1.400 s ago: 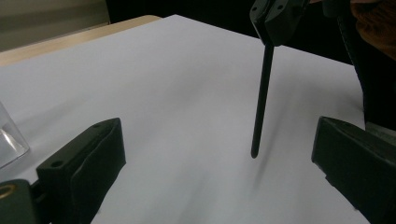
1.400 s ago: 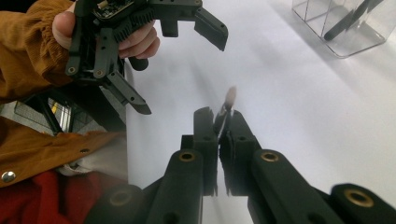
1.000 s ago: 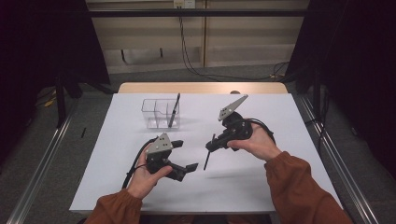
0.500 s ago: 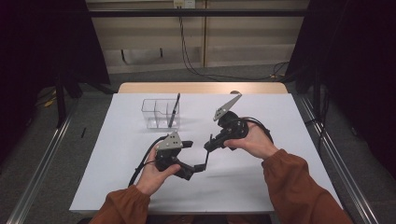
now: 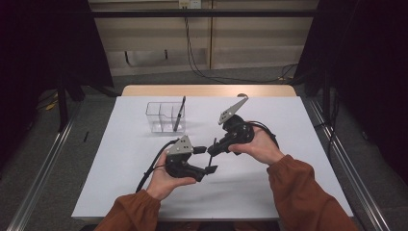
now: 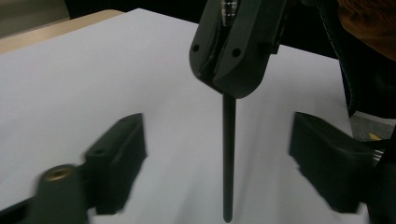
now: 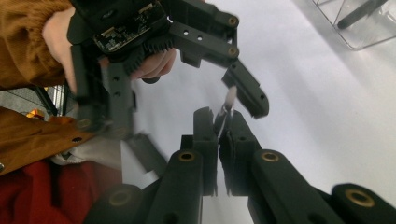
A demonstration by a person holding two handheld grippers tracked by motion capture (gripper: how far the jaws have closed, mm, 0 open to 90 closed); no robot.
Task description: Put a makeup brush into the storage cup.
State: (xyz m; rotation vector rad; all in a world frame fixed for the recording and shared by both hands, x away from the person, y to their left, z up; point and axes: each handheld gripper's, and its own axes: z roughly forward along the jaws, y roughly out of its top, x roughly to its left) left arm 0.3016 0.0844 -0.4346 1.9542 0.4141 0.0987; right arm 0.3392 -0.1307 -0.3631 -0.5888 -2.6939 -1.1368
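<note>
Handover step in hand: a pen (image 6: 229, 154) is clamped at its top end by the right gripper (image 5: 211, 150), jaws closed tight on it, and is hung tip-down over the worktop (image 5: 288, 125) near centre. In the left gripper view the pen is seen between the left gripper's (image 5: 206, 160) two jaws, with clear gaps either side; no pad is touching it yet. Those jaws have just been closing, from full width to a middling gap, with the pen between them but not gripped.

In the high view the two grippers are met nose to nose, the left at about 7 o'clock of the right. A clear organiser (image 5: 165, 117) is stood at about 11 o'clock of them, well apart, with a second pen (image 5: 179, 113) leaning upright in its right compartment.

Judged next move: the left jaws are to be closed fully onto the lower shaft, squarely, so the pen is not knocked askew. Only once that grip is firm should the right jaws be released. An early release would likely let the pen drop to the worktop. After that, a carry towards the organiser seems probable.
</note>
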